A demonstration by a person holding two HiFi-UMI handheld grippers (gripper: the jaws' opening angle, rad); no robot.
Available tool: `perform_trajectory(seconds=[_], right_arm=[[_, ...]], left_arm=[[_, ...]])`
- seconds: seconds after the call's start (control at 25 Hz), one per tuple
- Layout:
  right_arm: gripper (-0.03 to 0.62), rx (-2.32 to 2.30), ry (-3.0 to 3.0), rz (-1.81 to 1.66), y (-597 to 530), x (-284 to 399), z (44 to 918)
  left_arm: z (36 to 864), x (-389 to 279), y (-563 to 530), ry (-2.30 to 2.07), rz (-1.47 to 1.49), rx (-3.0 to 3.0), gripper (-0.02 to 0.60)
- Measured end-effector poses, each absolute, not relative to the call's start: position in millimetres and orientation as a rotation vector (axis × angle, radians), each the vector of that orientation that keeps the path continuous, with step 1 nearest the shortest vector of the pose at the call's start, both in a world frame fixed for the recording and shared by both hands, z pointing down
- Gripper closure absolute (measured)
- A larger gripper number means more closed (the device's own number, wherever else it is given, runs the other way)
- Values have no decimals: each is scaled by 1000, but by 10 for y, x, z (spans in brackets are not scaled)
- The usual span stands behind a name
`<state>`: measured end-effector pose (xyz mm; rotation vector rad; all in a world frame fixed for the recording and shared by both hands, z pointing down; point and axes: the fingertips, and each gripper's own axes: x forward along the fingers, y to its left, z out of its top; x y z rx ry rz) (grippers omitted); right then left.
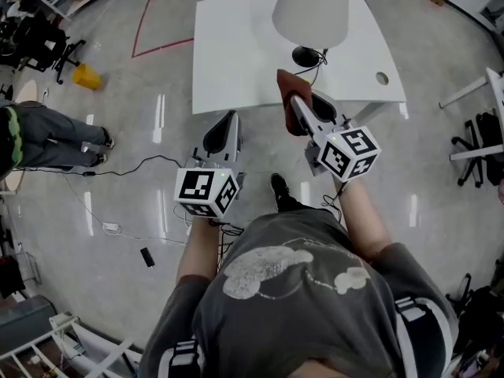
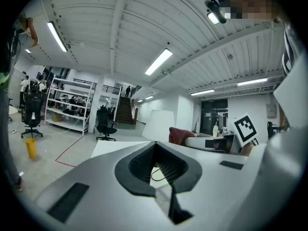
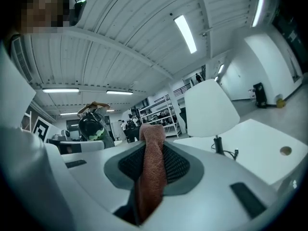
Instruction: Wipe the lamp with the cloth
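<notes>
2 jaws of the right gripper [image 1: 302, 112] clamp the rust-red woven cloth [image 1: 288, 87], with the white cone-shaded table lamp [image 1: 311, 10] at 12 o'clock, nearer it than the left gripper [image 1: 222, 135], which is closed and empty.

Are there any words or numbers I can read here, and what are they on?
None can be read.
The left tool and right tool bear black-and-white square markers: patterns, not letters.
The lamp, cloth and table show no print.
</notes>
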<state>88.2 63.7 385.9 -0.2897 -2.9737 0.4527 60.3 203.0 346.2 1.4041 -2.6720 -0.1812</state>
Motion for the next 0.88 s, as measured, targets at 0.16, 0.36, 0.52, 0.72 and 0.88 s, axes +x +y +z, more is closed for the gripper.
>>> perform_trajectory(seconds=[0.16,0.36,0.52,0.72,0.88], right_arm=[[508,-303,-2977,456,383,679,3801],[508,-354,-2977,464,319,328,3833],[508,-412,-2980,465,257,-28,3846],[508,-470,-2964,474,306,-370,3890],[508,-473,-2945,471,484,-593,3938]], left_arm=[[3345,402,1705,-2685,-171,1419,574],[3385,124,1572,-2691,-178,1398,574],[3411,-195,1470,-2715,-172,1364,574],[3402,-568,1461,-2740,-186,1316,574],[3390,-833,1615,-2744,-194,1310,574]])
